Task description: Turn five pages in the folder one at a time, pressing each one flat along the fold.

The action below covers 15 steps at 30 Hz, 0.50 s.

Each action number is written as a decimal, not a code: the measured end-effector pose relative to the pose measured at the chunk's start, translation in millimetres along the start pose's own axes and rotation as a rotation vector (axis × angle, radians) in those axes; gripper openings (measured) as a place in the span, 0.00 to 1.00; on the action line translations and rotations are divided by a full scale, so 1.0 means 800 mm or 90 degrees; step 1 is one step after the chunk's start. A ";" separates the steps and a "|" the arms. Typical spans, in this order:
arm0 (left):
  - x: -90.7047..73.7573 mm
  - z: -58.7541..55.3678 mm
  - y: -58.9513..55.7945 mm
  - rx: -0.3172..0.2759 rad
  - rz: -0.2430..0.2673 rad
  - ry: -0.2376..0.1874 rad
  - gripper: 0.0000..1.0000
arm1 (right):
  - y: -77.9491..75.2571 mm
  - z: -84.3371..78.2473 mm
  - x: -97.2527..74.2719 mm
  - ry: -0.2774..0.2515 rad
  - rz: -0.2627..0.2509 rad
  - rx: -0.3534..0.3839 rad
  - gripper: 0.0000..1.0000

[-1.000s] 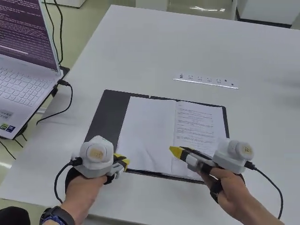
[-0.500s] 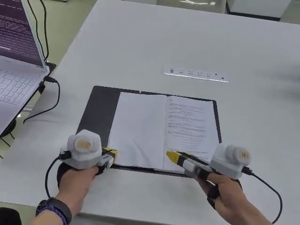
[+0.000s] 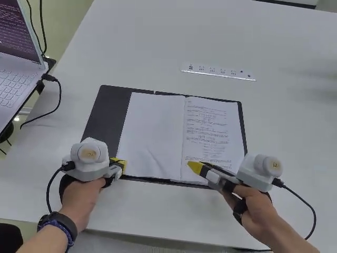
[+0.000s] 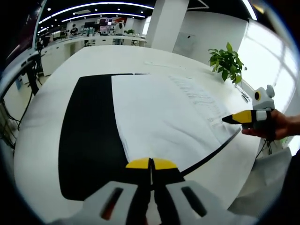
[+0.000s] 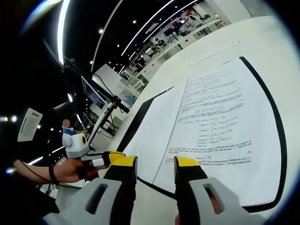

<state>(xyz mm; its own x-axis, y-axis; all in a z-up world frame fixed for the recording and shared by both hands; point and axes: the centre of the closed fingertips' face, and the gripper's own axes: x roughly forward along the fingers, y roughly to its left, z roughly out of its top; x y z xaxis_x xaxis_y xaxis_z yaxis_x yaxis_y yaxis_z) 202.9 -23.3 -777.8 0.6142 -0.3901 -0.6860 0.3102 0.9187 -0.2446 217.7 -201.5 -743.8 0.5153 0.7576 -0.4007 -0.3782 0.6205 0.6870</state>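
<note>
At the front edge of the folder (image 3: 108, 121), steady it with the closed, empty left gripper (image 4: 151, 163); pinch a single printed page (image 3: 213, 132) with the open right gripper (image 5: 156, 162). Then flatten the fold (image 3: 183, 134).

Black folder (image 3: 108, 118) open flat, pages (image 3: 181, 137) spread

The laptop (image 3: 13, 87) is cut by the left edge; page print (image 3: 208, 134) unreadable.

The head view is looking steeply down on the open black folder with white pages (image 3: 108, 118). The left gripper view is skimming low over its near left corner, the right gripper view over its near right edge; all are sharing the pages.
</note>
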 end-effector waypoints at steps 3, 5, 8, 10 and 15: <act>0.000 -0.009 0.001 0.027 0.014 0.023 0.00 | -0.004 0.006 0.003 0.001 0.000 -0.006 0.29; -0.002 -0.007 -0.002 0.041 0.014 0.016 0.00 | -0.008 0.011 0.005 -0.001 -0.002 -0.013 0.28; -0.003 -0.006 -0.003 0.076 0.019 0.016 0.00 | -0.013 0.023 0.012 -0.003 -0.001 -0.020 0.26; -0.003 -0.007 0.002 0.088 0.020 0.014 0.00 | -0.015 0.030 0.020 -0.001 0.001 -0.029 0.25; 0.000 -0.007 0.005 0.116 0.027 0.011 0.00 | -0.015 0.046 0.043 0.007 0.014 -0.053 0.23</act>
<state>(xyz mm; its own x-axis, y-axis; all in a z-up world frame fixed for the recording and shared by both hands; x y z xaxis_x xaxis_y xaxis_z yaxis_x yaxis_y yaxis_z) 199.9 -19.6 -782.5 0.6175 -0.3494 -0.7047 0.4115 0.9070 -0.0891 268.4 -190.2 -743.1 0.4980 0.7732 -0.3926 -0.4524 0.6179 0.6431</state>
